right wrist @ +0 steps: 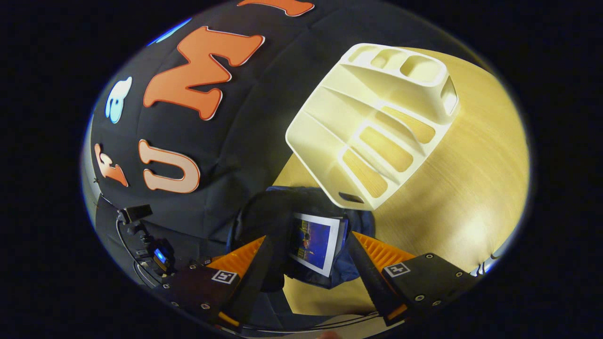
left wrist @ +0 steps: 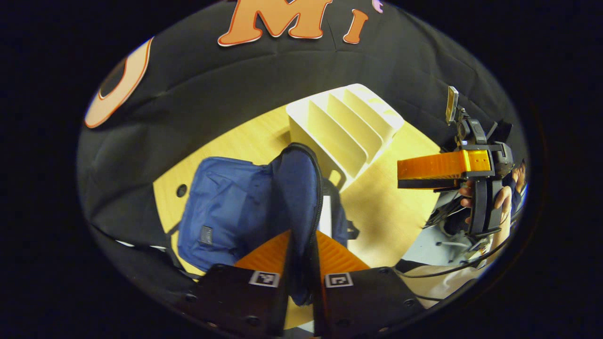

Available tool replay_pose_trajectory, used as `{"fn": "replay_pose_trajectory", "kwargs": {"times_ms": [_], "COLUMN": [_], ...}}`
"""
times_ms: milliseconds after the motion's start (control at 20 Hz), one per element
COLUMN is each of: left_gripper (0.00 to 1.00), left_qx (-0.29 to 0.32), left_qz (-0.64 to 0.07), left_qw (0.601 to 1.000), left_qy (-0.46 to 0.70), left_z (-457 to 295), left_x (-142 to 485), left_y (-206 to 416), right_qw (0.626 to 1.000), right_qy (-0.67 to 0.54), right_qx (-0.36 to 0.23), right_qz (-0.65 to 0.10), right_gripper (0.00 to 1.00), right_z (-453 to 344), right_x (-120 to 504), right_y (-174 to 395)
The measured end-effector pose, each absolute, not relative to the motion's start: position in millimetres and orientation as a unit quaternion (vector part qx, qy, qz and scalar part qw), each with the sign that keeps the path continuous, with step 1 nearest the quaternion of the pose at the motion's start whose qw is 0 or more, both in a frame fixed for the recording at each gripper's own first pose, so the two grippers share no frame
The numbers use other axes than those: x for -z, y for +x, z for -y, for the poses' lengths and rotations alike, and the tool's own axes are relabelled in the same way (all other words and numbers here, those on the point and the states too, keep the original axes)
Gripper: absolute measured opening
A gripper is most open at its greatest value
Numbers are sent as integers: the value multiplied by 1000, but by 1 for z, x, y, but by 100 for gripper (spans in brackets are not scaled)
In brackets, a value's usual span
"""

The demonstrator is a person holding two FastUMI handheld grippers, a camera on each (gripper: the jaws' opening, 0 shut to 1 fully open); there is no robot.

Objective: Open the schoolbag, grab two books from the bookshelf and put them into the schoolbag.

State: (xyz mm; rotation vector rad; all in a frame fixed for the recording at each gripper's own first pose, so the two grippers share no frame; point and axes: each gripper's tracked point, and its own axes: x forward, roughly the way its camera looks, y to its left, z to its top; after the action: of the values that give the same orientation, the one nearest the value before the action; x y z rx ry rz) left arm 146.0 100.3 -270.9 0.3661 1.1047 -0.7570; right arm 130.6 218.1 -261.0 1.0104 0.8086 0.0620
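Two fingers of the left gripper (left wrist: 301,273) are being pressed together on the raised flap of the blue schoolbag (left wrist: 226,216) in the left gripper view, the fabric being pinched between them. The schoolbag is being kept open on the pale wooden table (left wrist: 386,212), with the white edge of a book (left wrist: 325,216) showing inside its mouth. Just behind the bag, the cream bookshelf (left wrist: 344,127) is being shown with its slots bare, backed by the black cloth wall (left wrist: 198,80). To the right, the right gripper (left wrist: 414,176) is being held by a hand (left wrist: 499,202) above the table, its fingers lying close together.

In the right gripper view, the right gripper (right wrist: 308,263) is being held with its fingers spread apart and nothing between them. Beyond them, a book (right wrist: 315,245) with a blue cover is being seen standing in the open schoolbag (right wrist: 358,221). The bookshelf (right wrist: 372,127) is being viewed from above on the table (right wrist: 471,188), touching the bag's far edge.
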Motion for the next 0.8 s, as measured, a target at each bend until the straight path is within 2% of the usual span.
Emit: {"fn": "replay_pose_trajectory", "kwargs": {"times_ms": [200, 350, 500, 650, 800], "left_gripper": [99, 99, 99, 99, 98], "left_qx": [305, 269, 237, 205, 190], "left_qz": [-503, -489, -428, -344, -266], "left_qw": [790, 820, 869, 916, 945], "left_qy": [173, 129, 73, 32, 28], "left_z": [-72, -33, 13, 46, 59], "left_x": [274, 260, 230, 191, 159], "left_y": [138, 126, 126, 127, 132], "right_qw": [799, 804, 830, 876, 923], "right_qy": [451, 423, 374, 305, 247], "right_qx": [-45, -63, -85, -95, -101], "right_qz": [-395, -413, -405, -360, -278], "right_gripper": [97, 97, 97, 97, 97], "right_z": [-175, -134, -93, -49, -17], "right_x": [262, 257, 232, 189, 124], "right_y": [119, 111, 109, 113, 112]}}
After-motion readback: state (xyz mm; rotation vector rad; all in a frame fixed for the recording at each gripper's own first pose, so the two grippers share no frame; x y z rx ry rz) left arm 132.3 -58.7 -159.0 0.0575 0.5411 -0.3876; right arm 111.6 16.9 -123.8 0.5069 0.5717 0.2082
